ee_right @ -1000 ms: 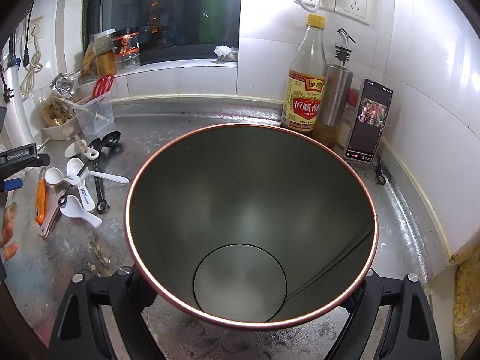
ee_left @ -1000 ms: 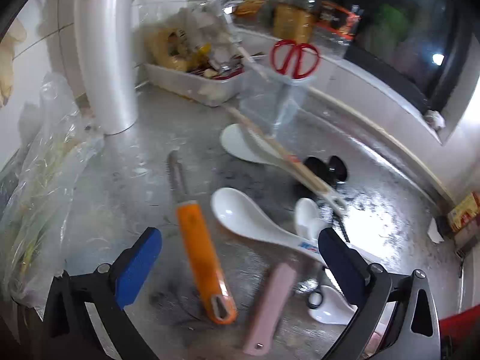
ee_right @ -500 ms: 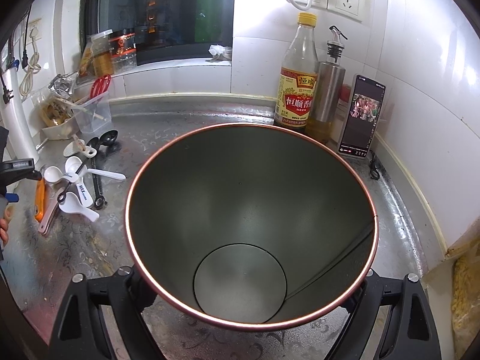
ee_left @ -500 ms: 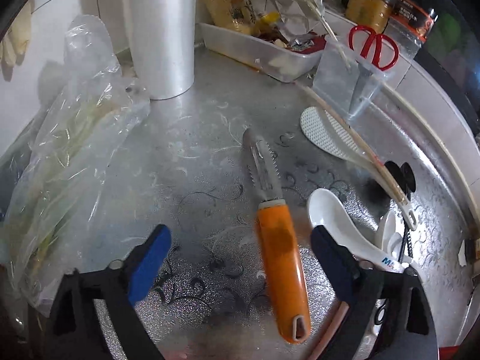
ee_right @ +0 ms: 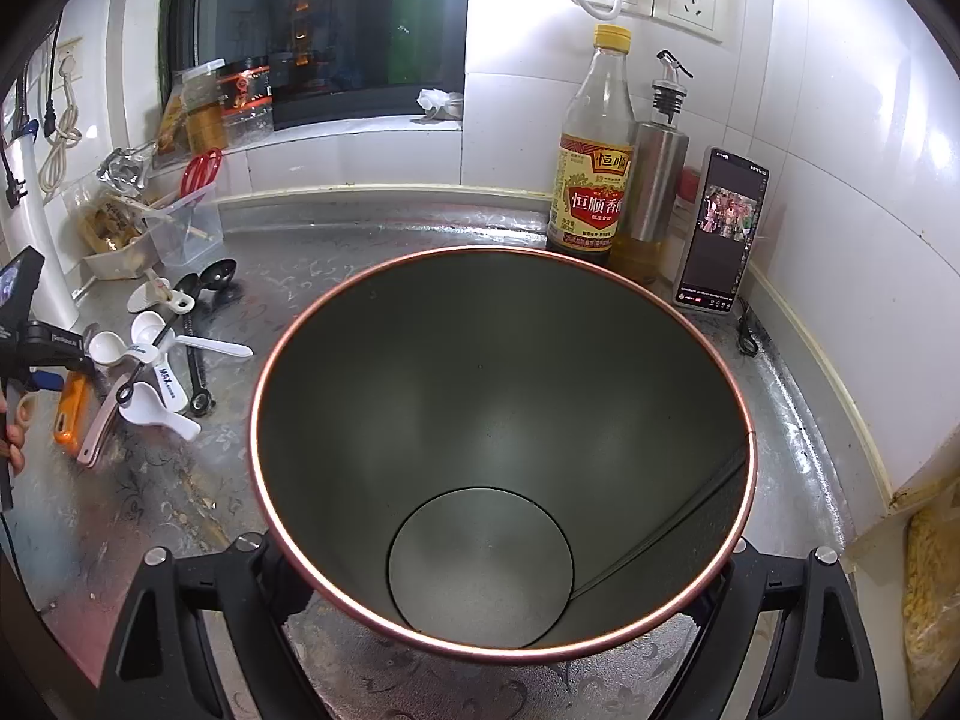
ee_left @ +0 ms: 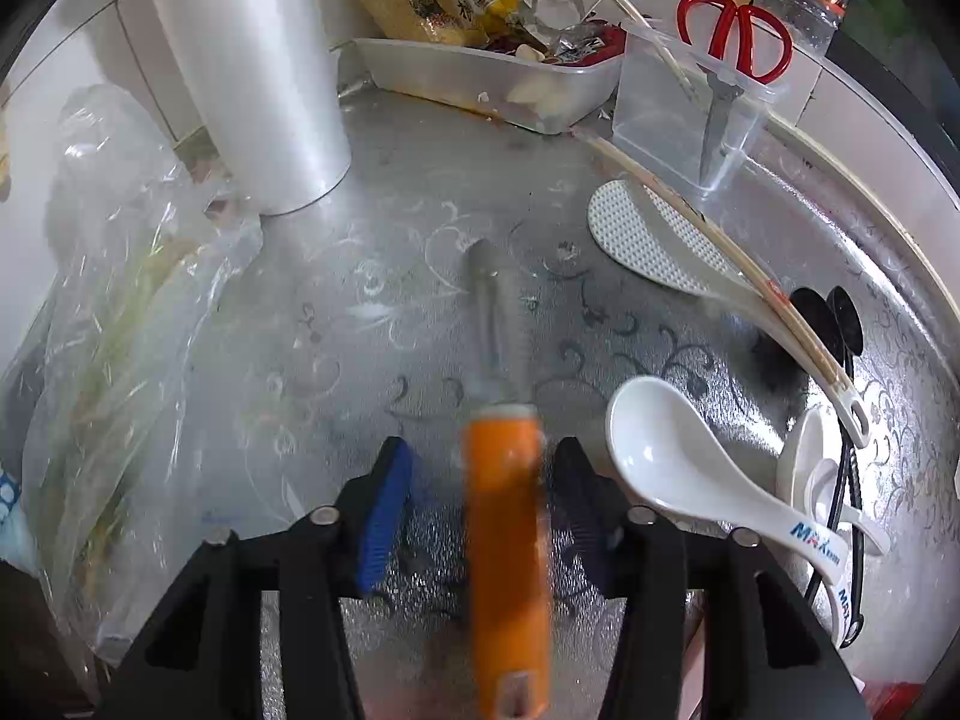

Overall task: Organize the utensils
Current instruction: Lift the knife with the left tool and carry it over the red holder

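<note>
A: Moved since a second ago: left gripper [ee_left: 480, 516] lowered over the orange-handled peeler [ee_left: 507, 540], jaws just closing in, handle between the blue pads [ee_left: 384, 516], gaps showing on both sides, not yet pinched.

B: And the right gripper [ee_right: 498, 546]?

A: Clamped on the metal canister [ee_right: 501, 450], near centre, unchanged. Canister empty inside.

B: Progress, then?

A: Nothing sorted yet, by the look of it. Left to gather: white soup spoons [ee_left: 690, 468], rice paddle [ee_left: 648, 240], black spoons [ee_left: 828, 318], all lying on the counter [ee_left: 390, 276] right of the peeler.

B: Surroundings, obstacles?

A: Plastic bag [ee_left: 120, 330] near left, white roll [ee_left: 252, 72] far left, clear cup with red scissors [ee_left: 732, 42] far right. Nearest soup spoon just beside the right pad; likely to be nudged.
</note>
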{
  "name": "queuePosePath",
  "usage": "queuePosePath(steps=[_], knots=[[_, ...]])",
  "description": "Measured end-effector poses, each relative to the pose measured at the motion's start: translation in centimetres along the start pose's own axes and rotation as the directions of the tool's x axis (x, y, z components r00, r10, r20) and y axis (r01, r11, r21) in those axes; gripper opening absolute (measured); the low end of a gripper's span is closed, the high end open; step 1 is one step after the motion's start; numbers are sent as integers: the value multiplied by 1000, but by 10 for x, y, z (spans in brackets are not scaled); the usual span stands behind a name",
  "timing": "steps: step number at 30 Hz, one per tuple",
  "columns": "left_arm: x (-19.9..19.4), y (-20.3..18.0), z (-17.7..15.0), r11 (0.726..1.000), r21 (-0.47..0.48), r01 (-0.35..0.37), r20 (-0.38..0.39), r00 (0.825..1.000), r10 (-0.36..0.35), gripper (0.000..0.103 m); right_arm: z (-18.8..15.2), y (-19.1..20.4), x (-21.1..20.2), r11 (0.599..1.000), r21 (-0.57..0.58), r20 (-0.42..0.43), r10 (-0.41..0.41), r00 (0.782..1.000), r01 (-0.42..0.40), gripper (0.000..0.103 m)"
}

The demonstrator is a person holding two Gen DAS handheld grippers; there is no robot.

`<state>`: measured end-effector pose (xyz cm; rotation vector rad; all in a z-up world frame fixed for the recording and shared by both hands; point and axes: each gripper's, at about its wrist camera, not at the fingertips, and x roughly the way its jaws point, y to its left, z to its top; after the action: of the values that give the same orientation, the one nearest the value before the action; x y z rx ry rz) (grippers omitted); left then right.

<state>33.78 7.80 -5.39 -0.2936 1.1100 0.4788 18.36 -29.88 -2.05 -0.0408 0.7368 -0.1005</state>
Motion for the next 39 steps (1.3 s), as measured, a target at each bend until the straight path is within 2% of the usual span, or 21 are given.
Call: queuePosePath(steps=[7,12,16,20,24,27,29,32,36,38,39], knots=[[5,2,14,1000,4,13,-5,1000,-13,24,0,0,0,1000,-4,0,4,1000,-4,92],[1,14,12,995,-31,95,-17,995,-96,23,-1,2,-1,1000,-10,0,10,1000,-10,92],[-14,19,3,987,-35,156,21,988,-155,23,0,2,0,1000,-11,0,15,1000,-15,92],[-41,17,-6,975,-8,222,82,972,-220,23,1,3,1,1000,-19,1,23,1000,-22,92],[-78,6,-9,958,44,284,151,946,-287,23,2,7,1,999,-31,1,34,999,-34,92],[-111,-11,-10,937,118,330,203,915,-348,23,2,10,2,998,-43,3,46,999,-45,92],[-133,-27,-14,912,173,373,223,887,-405,23,2,13,2,997,-50,3,54,999,-54,92],[-159,-51,-18,855,250,454,220,834,-506,23,2,18,2,996,-66,4,68,998,-67,92],[-194,-94,-34,752,366,548,174,754,-634,23,2,21,2,994,-80,5,79,997,-79,92],[-210,-117,-48,693,422,585,142,712,-688,23,3,21,2,993,-81,3,82,997,-81,92],[-217,-129,-53,653,447,612,115,684,-720,23,3,21,2,993,-83,3,83,997,-83,92]])
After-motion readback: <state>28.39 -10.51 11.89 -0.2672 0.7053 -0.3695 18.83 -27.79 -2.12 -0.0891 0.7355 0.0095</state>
